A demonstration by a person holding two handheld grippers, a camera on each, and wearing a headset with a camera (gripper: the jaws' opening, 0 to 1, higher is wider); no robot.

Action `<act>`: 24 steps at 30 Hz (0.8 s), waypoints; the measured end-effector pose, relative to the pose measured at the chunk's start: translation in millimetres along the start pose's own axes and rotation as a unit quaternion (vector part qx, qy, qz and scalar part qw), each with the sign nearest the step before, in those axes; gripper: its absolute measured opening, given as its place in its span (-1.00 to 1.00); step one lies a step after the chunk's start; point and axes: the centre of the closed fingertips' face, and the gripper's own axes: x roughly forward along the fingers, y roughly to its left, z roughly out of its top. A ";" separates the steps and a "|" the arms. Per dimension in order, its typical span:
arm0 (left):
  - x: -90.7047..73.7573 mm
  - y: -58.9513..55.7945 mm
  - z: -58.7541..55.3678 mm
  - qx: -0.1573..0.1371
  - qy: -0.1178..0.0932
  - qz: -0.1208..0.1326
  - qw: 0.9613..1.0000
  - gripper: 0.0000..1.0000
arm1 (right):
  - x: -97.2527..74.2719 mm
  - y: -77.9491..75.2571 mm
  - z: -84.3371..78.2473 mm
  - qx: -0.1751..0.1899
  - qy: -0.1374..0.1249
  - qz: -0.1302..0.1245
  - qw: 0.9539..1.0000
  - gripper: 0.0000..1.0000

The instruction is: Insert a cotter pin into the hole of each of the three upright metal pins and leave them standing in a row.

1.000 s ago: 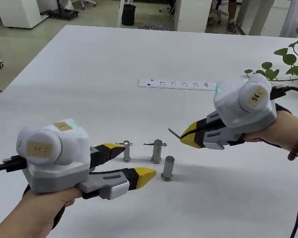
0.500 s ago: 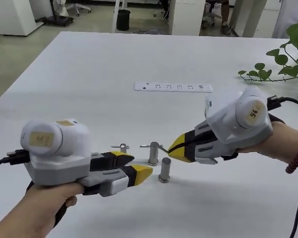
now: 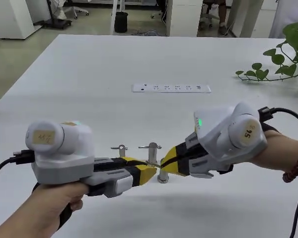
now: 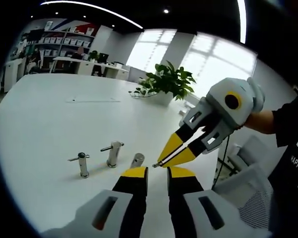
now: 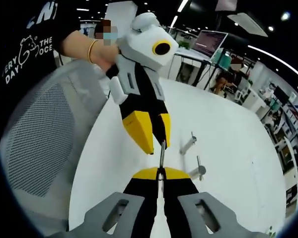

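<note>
Three upright metal pins stand in a row on the white table. The left pin (image 3: 121,150) and the middle pin (image 3: 153,151) each carry a cotter pin through the top. The third pin (image 4: 137,159) is bare, and in the head view both grippers partly hide it. My right gripper (image 5: 160,173) is shut on a thin cotter pin (image 5: 161,156), which points forward. My left gripper (image 4: 158,173) faces it tip to tip, jaws a narrow gap apart. The cotter pin's free end sits at that gap. In the head view the left gripper (image 3: 148,170) and right gripper (image 3: 165,163) meet just above the third pin.
A white power strip (image 3: 170,88) lies farther back on the table (image 3: 89,99). A leafy plant (image 3: 288,49) trails in at the far right corner. A grey mesh chair (image 5: 39,148) stands at the table's near side.
My right gripper has come down and left with the cotter pin until its tip meets the left gripper. The left jaws have narrowed from wide open.
</note>
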 end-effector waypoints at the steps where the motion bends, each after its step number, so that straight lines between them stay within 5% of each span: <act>1: 0.4 -0.5 -0.5 -0.003 0.001 -0.002 1.000 -0.78 | -0.2 1.1 0.7 -0.001 0.000 0.001 1.000 -1.00; 24: 1.5 -5.7 -4.1 -0.075 -0.009 -0.017 0.997 -1.00 | 2.0 8.5 6.3 -0.028 0.002 0.009 1.000 -1.00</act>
